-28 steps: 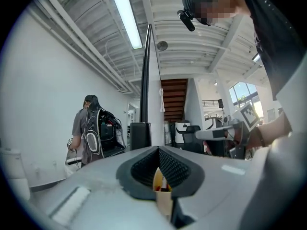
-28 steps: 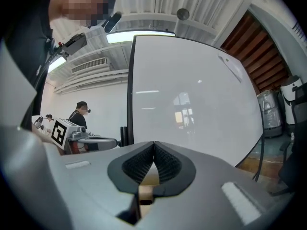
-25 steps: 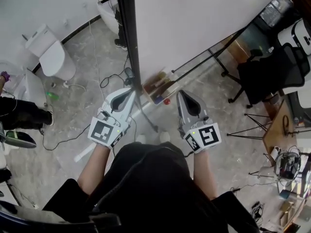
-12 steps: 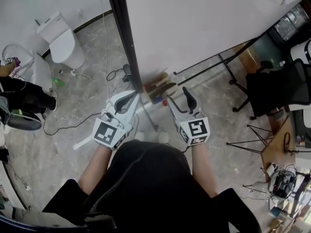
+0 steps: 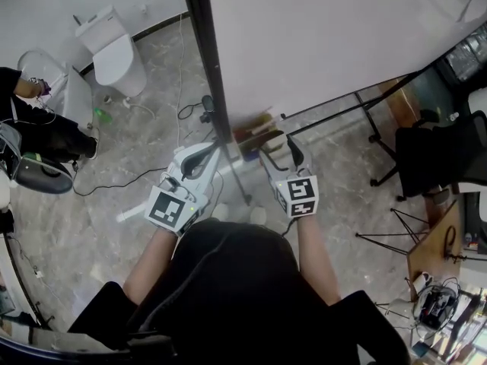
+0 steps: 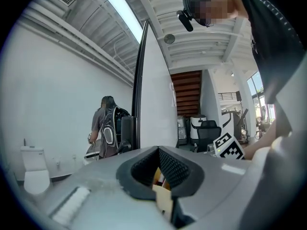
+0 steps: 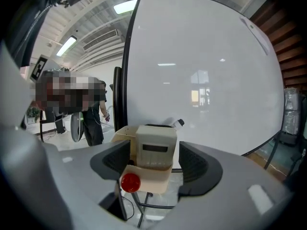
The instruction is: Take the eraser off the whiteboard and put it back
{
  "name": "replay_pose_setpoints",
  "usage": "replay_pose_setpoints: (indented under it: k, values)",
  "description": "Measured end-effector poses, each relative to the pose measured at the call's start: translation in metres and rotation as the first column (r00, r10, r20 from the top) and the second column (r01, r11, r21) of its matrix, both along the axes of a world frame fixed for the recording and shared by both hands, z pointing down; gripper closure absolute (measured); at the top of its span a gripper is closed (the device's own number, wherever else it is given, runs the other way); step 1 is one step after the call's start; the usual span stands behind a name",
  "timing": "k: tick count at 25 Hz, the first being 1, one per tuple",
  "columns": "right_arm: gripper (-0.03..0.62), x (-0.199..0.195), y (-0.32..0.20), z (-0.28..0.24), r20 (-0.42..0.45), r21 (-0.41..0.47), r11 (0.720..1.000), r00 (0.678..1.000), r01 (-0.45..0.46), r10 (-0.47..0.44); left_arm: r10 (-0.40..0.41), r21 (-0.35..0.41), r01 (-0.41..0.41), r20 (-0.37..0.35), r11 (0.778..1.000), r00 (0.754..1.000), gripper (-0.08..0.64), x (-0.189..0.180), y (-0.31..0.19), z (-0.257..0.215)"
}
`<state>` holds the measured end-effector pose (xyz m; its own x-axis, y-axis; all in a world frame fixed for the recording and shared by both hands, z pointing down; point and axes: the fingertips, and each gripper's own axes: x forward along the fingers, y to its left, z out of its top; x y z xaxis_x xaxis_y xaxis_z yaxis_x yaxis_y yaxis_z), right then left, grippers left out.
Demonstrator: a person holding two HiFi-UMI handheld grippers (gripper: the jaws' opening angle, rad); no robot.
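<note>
While the left gripper has its jaws closed on nothing, the right gripper, whose jaws have just been opening, holds them wide apart around the beige eraser, which rests between the pads, touching neither, in the tray at the foot of the whiteboard.

The right tongs, jaws just having been opening, are straddling the eraser in the tray, a slim gap showing beside each pad. The whiteboard is blocking ahead, a red knob is jutting from the tray's front, and the frame post is standing between them and the left tongs.
</note>
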<state>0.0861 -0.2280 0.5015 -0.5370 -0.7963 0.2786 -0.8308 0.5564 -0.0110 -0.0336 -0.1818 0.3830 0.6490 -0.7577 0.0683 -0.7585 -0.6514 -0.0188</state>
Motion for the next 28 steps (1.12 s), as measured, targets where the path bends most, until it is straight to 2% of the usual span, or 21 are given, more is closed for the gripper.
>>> replay_pose_setpoints:
  k: [7,8,9,10,18,28]
  values:
    - [0.267,-0.002,-0.004,0.004,-0.014,0.01,1.0,1.0,-0.009,0.009,-0.048,-0.005,0.048,0.004,0.999,0.999,0.555,-0.014,0.004,0.002]
    - [0.274,-0.001,-0.004,0.003,-0.016,0.014,1.0,1.0,-0.014,0.014,-0.051,-0.005,0.051,0.005,0.999,0.999,0.555,-0.016,0.005,0.001]
    - [0.319,-0.001,-0.004,0.003,-0.019,0.019,1.0,1.0,-0.018,0.019,-0.054,-0.005,0.054,0.007,0.999,0.999,0.555,-0.017,0.005,0.001]
    - [0.319,-0.001,-0.004,0.003,-0.02,0.021,1.0,1.0,-0.021,0.022,-0.055,-0.004,0.055,0.008,0.998,0.998,0.555,-0.018,0.005,0.001]
    - [0.324,-0.001,-0.001,-0.002,0.0,0.029,0.999,1.0,-0.024,0.024,-0.051,0.003,0.051,0.008,0.999,0.999,0.555,-0.022,0.006,-0.002]
    - [0.325,-0.004,0.008,-0.035,0.034,0.088,0.996,0.999,-0.027,0.025,-0.016,0.008,0.016,-0.009,1.0,1.0,0.555,-0.018,0.003,-0.003]
